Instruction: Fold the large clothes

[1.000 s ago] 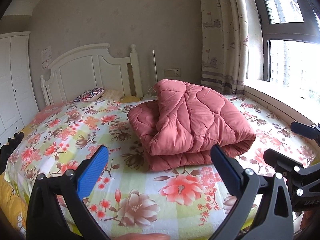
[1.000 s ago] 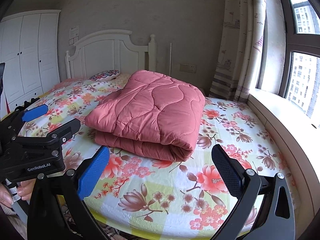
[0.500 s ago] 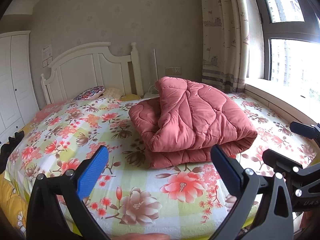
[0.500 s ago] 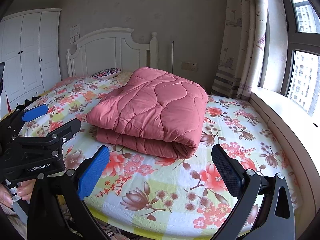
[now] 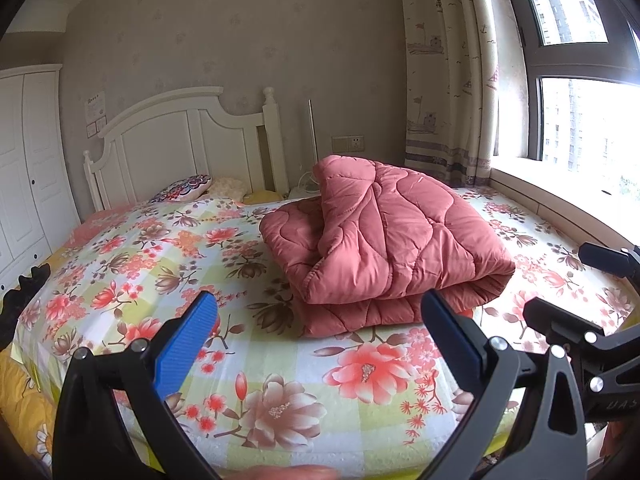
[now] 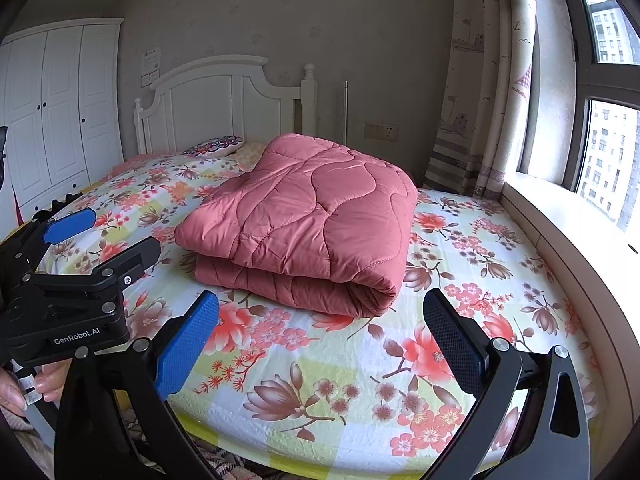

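A pink quilted comforter (image 5: 392,240) lies folded in a thick bundle on the floral bed sheet (image 5: 152,256); it also shows in the right wrist view (image 6: 312,216). My left gripper (image 5: 320,340) is open and empty, held near the foot of the bed, short of the bundle. My right gripper (image 6: 320,340) is open and empty, also short of the bundle. The left gripper's body (image 6: 68,300) shows at the left of the right wrist view, and the right gripper's body (image 5: 580,340) at the right of the left wrist view.
A white headboard (image 5: 180,140) and pillows (image 5: 188,192) are at the far end. A white wardrobe (image 6: 52,112) stands on the left. A window sill (image 6: 560,208), window and curtain (image 5: 448,72) run along the right side. A black object (image 5: 24,292) sits at the bed's left edge.
Both grippers have drawn back and lowered slightly, so the comforter sits a little higher and farther in both views. The comforter itself has not moved. Both grippers stay open.
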### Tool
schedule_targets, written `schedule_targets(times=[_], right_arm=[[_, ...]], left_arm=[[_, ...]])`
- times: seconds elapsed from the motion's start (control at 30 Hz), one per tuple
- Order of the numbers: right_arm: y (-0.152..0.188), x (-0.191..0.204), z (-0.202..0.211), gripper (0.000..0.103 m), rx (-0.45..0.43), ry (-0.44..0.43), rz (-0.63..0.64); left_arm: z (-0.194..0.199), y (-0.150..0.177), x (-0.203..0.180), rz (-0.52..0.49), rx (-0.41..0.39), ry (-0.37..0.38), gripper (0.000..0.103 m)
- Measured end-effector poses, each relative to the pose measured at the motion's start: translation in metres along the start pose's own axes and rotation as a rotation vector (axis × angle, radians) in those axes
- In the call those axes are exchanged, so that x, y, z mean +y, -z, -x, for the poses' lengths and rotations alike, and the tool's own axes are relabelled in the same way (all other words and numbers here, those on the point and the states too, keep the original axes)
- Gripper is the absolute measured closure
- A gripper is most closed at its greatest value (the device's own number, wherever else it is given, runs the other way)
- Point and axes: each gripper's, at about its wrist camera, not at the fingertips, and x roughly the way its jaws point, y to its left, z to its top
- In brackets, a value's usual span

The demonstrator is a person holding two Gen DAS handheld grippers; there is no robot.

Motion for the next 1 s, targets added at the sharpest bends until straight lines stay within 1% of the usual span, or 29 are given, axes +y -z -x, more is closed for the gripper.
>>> schedule_targets(times=[0.5,0.7,0.77,0.87,0.93,1.0], right_arm=[[-0.004,0.004,0.01,0.005,-0.025,-0.004,0.012],[-0.004,0.007,0.009,0.005,-0.022,-0.004,0.019],[-0.003,0.007,0.007,0.005,-0.016,-0.009,0.018],[0.0,0.009,0.0,0.005,0.002,-0.015,0.013],[0.0,0.01,-0.007,0.005,0.017,-0.022,0.014],[-0.001,0.007,-0.016,0.005,0.032,-0.042,0.001]], left_arm=[[0.008,-0.004,-0.003,-0.001,-0.03,-0.005,0.002],[0.007,-0.003,-0.002,0.009,-0.027,-0.005,0.002],[0.004,-0.002,-0.004,-0.002,-0.014,0.017,0.002],[-0.009,0.001,-0.002,0.01,0.015,0.039,0.002],[-0.022,0.001,0.006,0.032,0.045,0.054,0.002],[-0.041,-0.003,0.028,0.08,0.078,0.063,0.002]])
